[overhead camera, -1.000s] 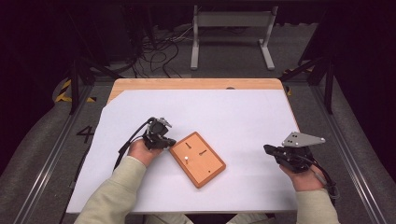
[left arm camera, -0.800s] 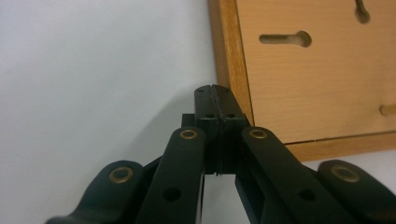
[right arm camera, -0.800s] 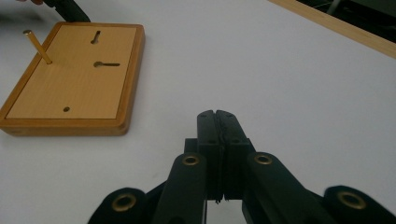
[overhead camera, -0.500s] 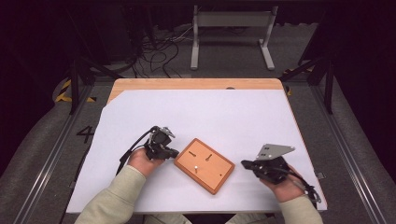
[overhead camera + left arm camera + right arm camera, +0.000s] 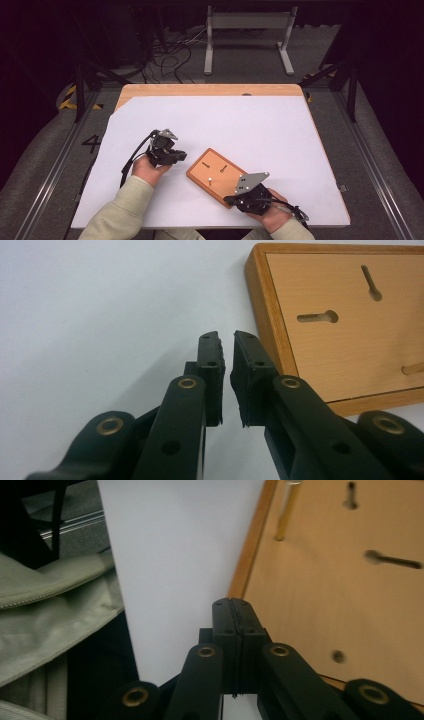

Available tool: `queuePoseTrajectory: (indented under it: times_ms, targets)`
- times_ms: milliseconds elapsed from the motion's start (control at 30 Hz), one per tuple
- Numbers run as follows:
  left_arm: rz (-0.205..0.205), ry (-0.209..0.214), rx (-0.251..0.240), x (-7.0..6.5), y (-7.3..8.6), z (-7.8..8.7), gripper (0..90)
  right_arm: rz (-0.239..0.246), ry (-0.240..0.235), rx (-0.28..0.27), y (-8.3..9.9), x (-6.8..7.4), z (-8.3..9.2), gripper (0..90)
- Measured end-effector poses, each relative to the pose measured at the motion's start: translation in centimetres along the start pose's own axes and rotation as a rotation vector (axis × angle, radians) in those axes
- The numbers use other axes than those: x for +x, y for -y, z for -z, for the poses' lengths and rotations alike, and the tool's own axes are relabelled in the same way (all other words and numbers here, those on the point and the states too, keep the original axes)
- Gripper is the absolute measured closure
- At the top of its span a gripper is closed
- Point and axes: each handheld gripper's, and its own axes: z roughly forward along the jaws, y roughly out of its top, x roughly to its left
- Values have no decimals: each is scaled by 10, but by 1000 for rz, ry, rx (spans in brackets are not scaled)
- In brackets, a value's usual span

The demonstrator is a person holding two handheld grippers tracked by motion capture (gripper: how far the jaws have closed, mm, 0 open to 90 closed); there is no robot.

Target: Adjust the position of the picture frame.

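Right hand-held gripper [image 5: 231,201], jaws pressed together and empty, is being brought down to the board's [image 5: 220,175] 5 o'clock corner. Left hand-held gripper [image 5: 179,156], at 9 o'clock, has just been opening slightly, nothing between. Board is being approached from both sides, mid-worktop [image 5: 300,140].

The right hand-held gripper [image 5: 231,201] has travelled from the right part of the tabletop [image 5: 260,120] toward the person's edge and inward. It now sits at the near corner of the wooden board [image 5: 222,176], with its grey plate overlapping that corner in the high view. Its jaws are pressed together with nothing between them.

The left hand-held gripper [image 5: 226,347] has shifted slightly toward the near edge, off the board's left side. Its jaws have just been opening; a narrow gap now shows between the pads, and nothing is in it.

The board has moved toward the person and to the right.
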Motion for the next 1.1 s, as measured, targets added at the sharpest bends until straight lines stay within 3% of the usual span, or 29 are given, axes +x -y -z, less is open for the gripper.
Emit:
queuePoseTrajectory:
  times_ms: [200,433,533,667,1100]
  targets:
    - [1,-1,1,0,0,-1,813,27,-39,22,-3,8,-9,900]
    - [0,2,3,0,0,-1,811,43,-37,62,-4,10,-15,900]
    - [-1,2,7,0,0,-1,809,44,17,94,-1,7,-14,900]
    - [3,6,9,0,0,-2,809,2,73,99,6,-8,-5,900]
    - [-1,9,22,-1,2,-4,800,-120,203,63,26,-50,22,900]
